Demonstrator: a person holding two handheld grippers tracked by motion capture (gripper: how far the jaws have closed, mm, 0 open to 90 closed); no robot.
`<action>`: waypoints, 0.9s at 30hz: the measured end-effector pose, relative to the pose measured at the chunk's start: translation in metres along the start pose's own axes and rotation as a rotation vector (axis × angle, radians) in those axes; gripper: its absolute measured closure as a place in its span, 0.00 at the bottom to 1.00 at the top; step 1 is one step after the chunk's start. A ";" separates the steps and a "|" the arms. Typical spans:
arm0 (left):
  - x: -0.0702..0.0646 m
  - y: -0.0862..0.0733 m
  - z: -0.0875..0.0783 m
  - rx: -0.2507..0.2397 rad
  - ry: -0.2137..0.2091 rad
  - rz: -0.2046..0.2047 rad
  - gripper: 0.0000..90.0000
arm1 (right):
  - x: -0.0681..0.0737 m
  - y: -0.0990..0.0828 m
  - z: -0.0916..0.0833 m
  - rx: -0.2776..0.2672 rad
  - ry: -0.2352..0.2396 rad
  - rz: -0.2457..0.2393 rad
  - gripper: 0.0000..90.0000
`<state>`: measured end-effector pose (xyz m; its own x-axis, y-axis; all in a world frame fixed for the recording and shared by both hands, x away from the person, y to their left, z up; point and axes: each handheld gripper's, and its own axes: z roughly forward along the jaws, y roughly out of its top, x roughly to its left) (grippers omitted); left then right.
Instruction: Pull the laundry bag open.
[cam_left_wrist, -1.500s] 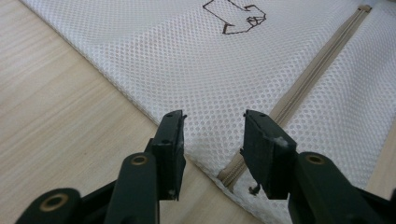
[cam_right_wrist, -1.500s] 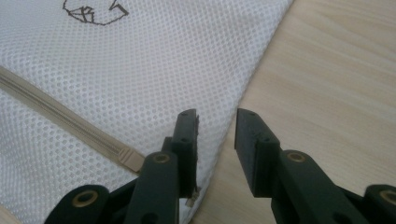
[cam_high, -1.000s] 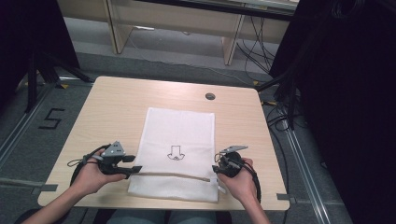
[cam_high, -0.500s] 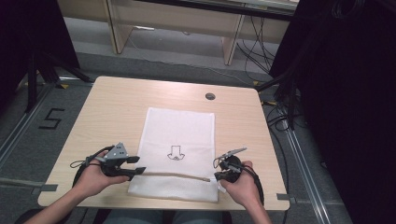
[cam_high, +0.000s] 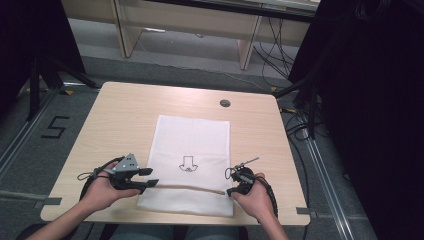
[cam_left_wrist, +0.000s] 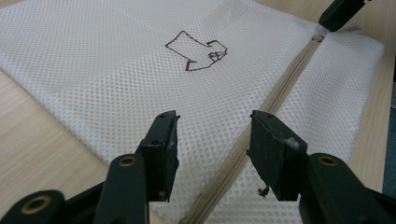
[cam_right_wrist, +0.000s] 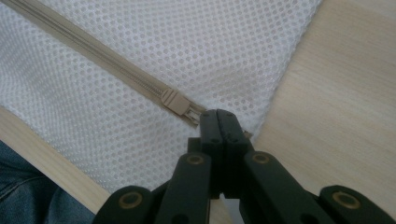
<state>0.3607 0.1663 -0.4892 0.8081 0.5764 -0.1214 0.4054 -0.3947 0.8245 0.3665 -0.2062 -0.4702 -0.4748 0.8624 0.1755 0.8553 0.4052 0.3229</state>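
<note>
Hands come in from the near edge of the tabletop (cam_high: 125, 110), each carrying 1 hand-held gripper. The left hand-held gripper (cam_high: 150, 177) sits at the left end of a tan zipper (cam_high: 190, 187); in the left gripper view its 2 blocky black jaws stand spread, 1 on each side of the zipper's line, their pads not pressing on the cloth, and they have just been closing a little. The right hand-held gripper (cam_right_wrist: 219, 122) is at the zipper's right end, jaws pressed together on the small pull tab that trails from the tan slider (cam_right_wrist: 173, 101).

Both work on a white mesh bag (cam_high: 192, 145), a flat rectangle of fine, evenly holed netting that lies in the middle of the pale wood-grain tabletop, its near short edge close to the person. The zipper runs across the bag near that edge, side to side, and looks closed along its length. Whether anything is inside the bag I cannot tell; it lies flat. Farther up the mesh an outlined arrow (cam_high: 188, 163) is drawn in dark ink. Beyond the bag's far edge a small round dark grommet (cam_high: 225, 103) is set into the tabletop.
</note>
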 end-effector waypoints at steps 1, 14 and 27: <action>0.001 0.001 0.000 0.006 0.007 0.024 0.57 | -0.001 0.001 0.002 0.003 0.004 -0.013 1.00; -0.014 0.019 0.023 -0.009 -0.051 0.033 0.58 | 0.007 0.006 0.008 0.068 -0.042 0.008 1.00; -0.040 0.048 0.068 0.025 -0.165 0.100 0.64 | 0.004 0.006 0.009 0.066 -0.036 0.040 1.00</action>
<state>0.3767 0.0756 -0.4827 0.9030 0.4092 -0.1306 0.3289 -0.4631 0.8230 0.3718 -0.1977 -0.4758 -0.4329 0.8883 0.1531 0.8860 0.3880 0.2540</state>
